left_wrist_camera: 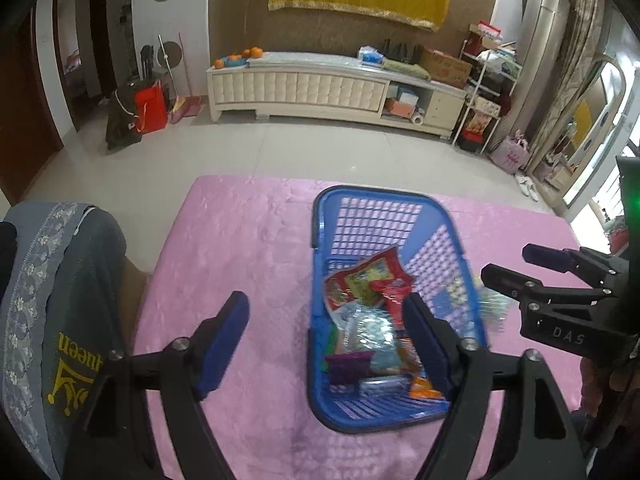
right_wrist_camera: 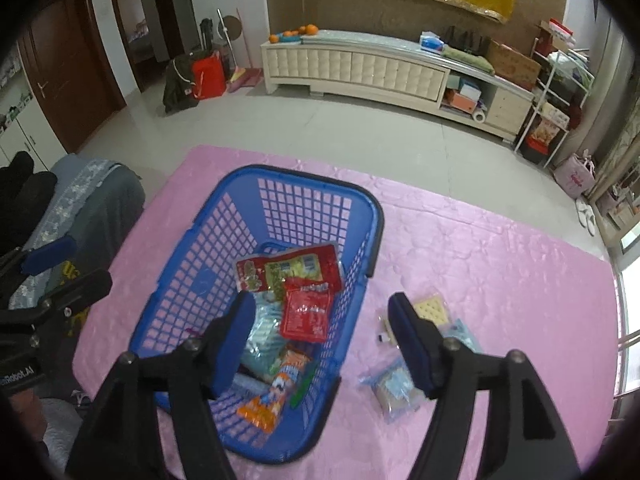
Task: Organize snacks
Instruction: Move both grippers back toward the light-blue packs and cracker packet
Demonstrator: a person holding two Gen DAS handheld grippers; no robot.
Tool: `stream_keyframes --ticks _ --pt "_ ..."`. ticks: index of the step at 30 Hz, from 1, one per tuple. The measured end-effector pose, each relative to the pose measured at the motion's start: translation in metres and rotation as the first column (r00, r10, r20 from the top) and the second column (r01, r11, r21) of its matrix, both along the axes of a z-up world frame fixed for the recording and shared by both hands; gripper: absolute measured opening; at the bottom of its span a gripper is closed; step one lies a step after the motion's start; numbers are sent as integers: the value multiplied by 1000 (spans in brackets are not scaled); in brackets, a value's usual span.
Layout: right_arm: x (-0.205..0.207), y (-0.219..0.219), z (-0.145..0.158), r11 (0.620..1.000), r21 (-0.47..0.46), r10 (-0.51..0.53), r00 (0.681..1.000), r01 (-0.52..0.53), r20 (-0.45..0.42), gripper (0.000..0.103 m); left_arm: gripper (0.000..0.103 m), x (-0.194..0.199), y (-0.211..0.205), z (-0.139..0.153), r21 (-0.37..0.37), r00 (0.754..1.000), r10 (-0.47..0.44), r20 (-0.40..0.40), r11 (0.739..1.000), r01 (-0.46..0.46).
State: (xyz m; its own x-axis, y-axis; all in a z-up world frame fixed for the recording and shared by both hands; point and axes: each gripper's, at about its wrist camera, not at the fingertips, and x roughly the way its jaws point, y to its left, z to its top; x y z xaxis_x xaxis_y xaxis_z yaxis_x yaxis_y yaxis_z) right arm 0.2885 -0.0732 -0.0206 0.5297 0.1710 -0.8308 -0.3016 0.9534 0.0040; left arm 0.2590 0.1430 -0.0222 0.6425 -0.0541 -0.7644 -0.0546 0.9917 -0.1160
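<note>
A blue plastic basket [left_wrist_camera: 320, 216] [right_wrist_camera: 224, 200] stands on the pink table cover and holds several snack packets, among them a red packet [right_wrist_camera: 306, 314] and an orange one [right_wrist_camera: 268, 404]. My left gripper [left_wrist_camera: 324, 340] is open and empty, its right finger over the basket's near end. My right gripper [right_wrist_camera: 320, 340] is open and empty above the basket's right rim; it also shows in the left wrist view [left_wrist_camera: 516, 264]. A clear packet of crackers [right_wrist_camera: 430, 310] and a bluish clear packet [right_wrist_camera: 396, 390] lie on the cover right of the basket.
The pink cover [left_wrist_camera: 248, 248] [right_wrist_camera: 500, 280] spans the table. A grey printed cloth [left_wrist_camera: 60, 280] hangs over a chair at the left. Beyond the table are tiled floor and a long white cabinet [left_wrist_camera: 304, 84] by the far wall.
</note>
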Motion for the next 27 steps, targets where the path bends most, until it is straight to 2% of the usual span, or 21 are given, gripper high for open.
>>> stream_keyframes --ticks 5,11,21,27 --pt "-21 -17 20 1000 24 -11 1000 11 17 73 81 -23 -16 22 5 999 -16 40 1000 15" --pt "-42 -42 32 998 45 -43 999 41 33 73 81 -37 -42 33 22 997 -59 52 998 58" --pt "-59 -99 30 992 72 -110 994 108 21 73 81 -38 -102 27 57 990 -139 25 989 137" --pt "-62 -135 17 986 88 -144 990 144 -5 73 81 -34 -137 17 48 983 -182 -7 982 182"
